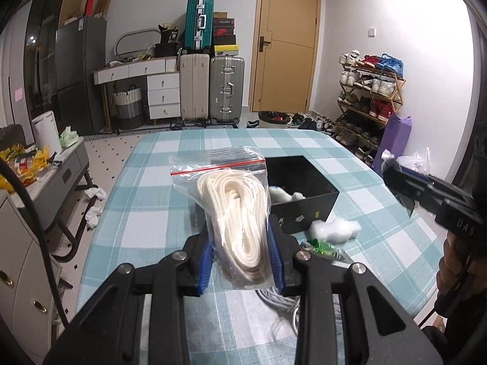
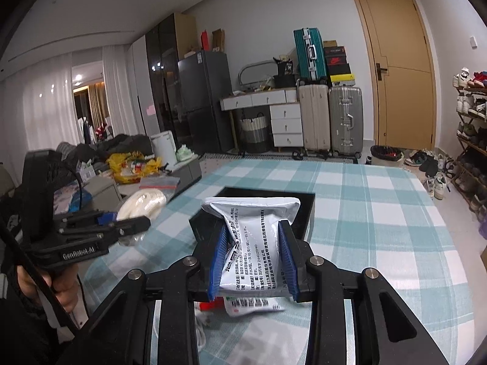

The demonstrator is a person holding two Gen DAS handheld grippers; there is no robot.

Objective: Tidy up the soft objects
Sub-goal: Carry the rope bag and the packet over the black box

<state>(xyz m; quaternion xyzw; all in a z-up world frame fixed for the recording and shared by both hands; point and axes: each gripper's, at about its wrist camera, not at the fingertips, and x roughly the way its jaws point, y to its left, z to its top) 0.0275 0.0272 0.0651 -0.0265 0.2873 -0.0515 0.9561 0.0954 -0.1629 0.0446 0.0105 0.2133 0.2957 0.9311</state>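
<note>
Two grips: both tools were loaded, each pinching one soft packet between its blue pads.
Left gripper (image 1: 240,261): closed narrow on a clear zip bag of white cord (image 1: 234,213), which stood up between the fingers, the red seal at the far top.
Right gripper (image 2: 252,261): clamped on a silver printed sachet (image 2: 252,237), squeezed to a waist at the pads and flaring wide beyond them.
Handling, cord bag: it looked light and limp, and the plastic film seemed slippery; a hold across the thick bundle looked safer than one on the loose empty film near the seal.
Handling, sachet: it looked light and pliable, with a crinkly foil skin, and a pinch across the middle appeared to suit it.
Just below the right tool: another printed packet (image 2: 255,304) lay flat on the cloth.
Just ahead of both tools: an open black box (image 1: 304,210) sat with something white in it; I judged it the place for the packets.
Beside the box, ahead-right of the left tool: white fluff (image 1: 334,228) and a green wrapper (image 1: 322,248), the latter too small to identify.
Surface: a table under a teal and white checked cloth (image 1: 158,200), soft and slightly rumpled.
Far ahead: suitcases (image 1: 210,88), a white drawer unit (image 1: 162,91), a tan door (image 1: 287,42).
Far ahead-right of the left tool: a shoe rack (image 1: 369,97).
</note>
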